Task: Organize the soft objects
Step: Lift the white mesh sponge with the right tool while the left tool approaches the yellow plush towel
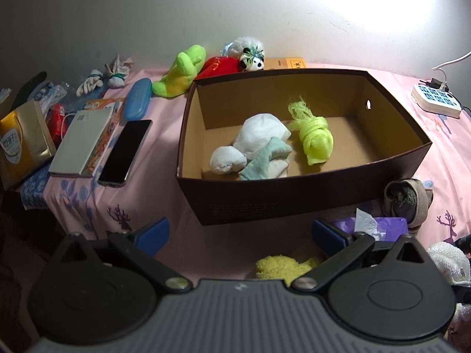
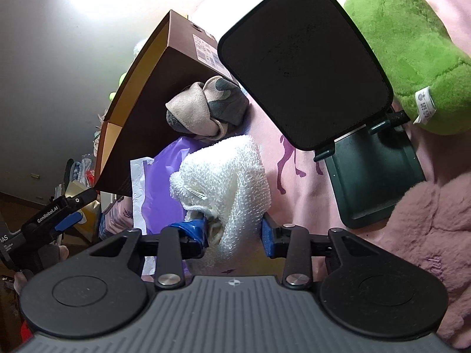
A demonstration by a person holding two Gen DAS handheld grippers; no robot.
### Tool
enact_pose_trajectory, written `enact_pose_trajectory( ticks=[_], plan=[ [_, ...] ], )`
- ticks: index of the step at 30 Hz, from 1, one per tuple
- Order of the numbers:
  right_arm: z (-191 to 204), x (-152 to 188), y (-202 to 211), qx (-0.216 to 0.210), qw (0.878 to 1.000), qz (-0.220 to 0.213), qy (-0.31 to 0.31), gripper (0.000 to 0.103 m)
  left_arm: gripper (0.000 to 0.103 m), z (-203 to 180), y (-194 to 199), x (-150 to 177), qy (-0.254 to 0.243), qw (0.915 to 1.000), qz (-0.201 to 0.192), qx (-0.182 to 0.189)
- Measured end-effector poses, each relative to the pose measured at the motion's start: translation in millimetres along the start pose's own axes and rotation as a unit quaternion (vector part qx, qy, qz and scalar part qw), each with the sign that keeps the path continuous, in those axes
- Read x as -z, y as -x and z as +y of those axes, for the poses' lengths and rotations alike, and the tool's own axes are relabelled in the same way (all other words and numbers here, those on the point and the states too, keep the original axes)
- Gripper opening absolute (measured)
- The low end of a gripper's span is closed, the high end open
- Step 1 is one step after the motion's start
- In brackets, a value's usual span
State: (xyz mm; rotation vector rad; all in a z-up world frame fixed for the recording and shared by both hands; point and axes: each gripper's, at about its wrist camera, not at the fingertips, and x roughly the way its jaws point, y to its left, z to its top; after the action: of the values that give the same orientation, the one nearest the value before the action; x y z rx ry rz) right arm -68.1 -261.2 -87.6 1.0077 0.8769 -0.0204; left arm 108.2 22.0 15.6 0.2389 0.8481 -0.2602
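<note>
An open brown cardboard box [image 1: 294, 203] stands on the pink cloth. It holds white rolled socks [image 1: 259, 135], a mint sock [image 1: 265, 161] and a neon yellow knotted cloth [image 1: 315, 141]. My left gripper [image 1: 240, 235] is open in front of the box, above a yellow fluffy item [image 1: 279, 264]. In the right wrist view, my right gripper [image 2: 232, 232] is shut on a white fluffy towel bundle [image 2: 226, 170], with a blue pad pressed into each side. A grey-beige sock bundle [image 2: 206, 108] lies against the box's outer wall [image 2: 153, 103], just beyond the towel.
A purple tissue pack [image 2: 164, 176] lies left of the towel. A black stand [image 2: 303, 58], a green plush [image 2: 412, 44] and a pink fluffy thing [image 2: 426, 235] crowd the right. Left of the box lie a phone [image 1: 125, 150], a notebook [image 1: 82, 141] and more plush toys [image 1: 179, 73]. A power strip [image 1: 435, 100] is far right.
</note>
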Motion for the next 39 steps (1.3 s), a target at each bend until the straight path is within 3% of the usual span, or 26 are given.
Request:
enact_pose_trajectory(
  ticks=[24,39],
  plan=[
    [-3.5,-4.8,32.9,-0.073,0.997,0.031,0.0,0.018,0.103,-12.8,-0.9,35.6,0.042,0.9972,0.061,-0.012],
    [17.4,-5.2,26.8,-0.115,0.993,0.02,0.0,0.019,0.103,-11.8,-11.7,43.7,0.026,0.9967,0.077,0.001]
  ],
)
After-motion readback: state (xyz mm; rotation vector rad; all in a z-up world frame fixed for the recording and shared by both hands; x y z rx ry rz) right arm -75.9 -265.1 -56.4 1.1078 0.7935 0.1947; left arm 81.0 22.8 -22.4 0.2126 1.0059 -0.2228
